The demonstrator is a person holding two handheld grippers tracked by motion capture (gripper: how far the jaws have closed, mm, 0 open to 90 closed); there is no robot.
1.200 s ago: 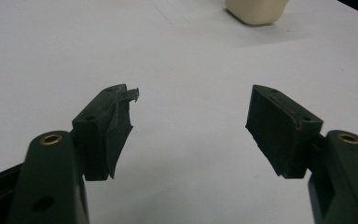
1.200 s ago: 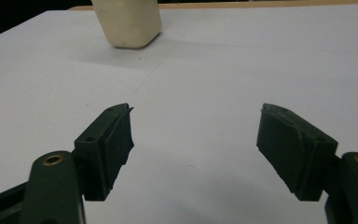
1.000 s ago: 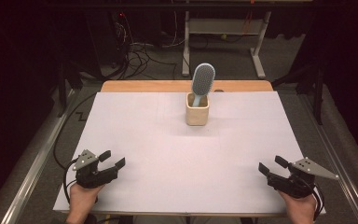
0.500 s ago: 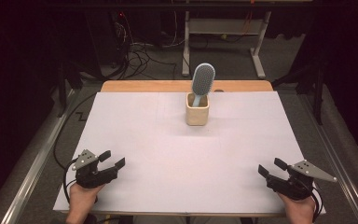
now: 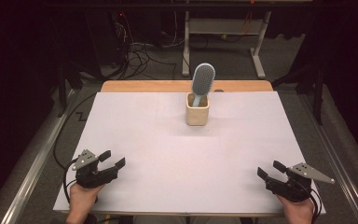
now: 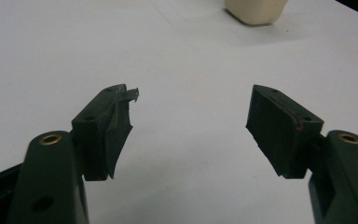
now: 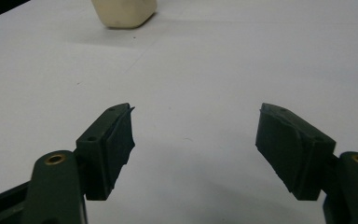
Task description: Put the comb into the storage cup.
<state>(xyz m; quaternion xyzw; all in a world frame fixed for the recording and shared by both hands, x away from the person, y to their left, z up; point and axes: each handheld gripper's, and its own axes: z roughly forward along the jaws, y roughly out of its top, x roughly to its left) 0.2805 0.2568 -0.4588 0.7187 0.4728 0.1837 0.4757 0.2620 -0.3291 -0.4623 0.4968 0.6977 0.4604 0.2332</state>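
Standing upright in the upper middle of the high view, the hairbrush [image 5: 203, 80] has its handle sunk in the cream holder [image 5: 197, 112] and its oval grey head risen above the rim, so its long axis runs straight up from the white table [image 5: 168, 154]. Both tools sit low in that frame, well apart from it: the left gripper [image 5: 113, 160] at lower left, the right gripper [image 5: 267, 171] at lower right, each held in a hand at the near edge. From the left one the brush lies up and to the right; from the right one, up and to the left. The holder stands a little right of the frame's centre line, yet the two reaches look close to equal, and I cannot say with confidence which hand is nearer. Both tools are released, jaws spread wide with nothing between them, only bare table. The left gripper view places the holder's base [image 6: 256, 10] at the upper right of its frame, and the right gripper view places it [image 7: 123, 12] at the upper left; each cuts it off at the top edge. These close views confirm the empty gap between the pads, while the high view gives the brush's upright pose and the whole distance to cover.
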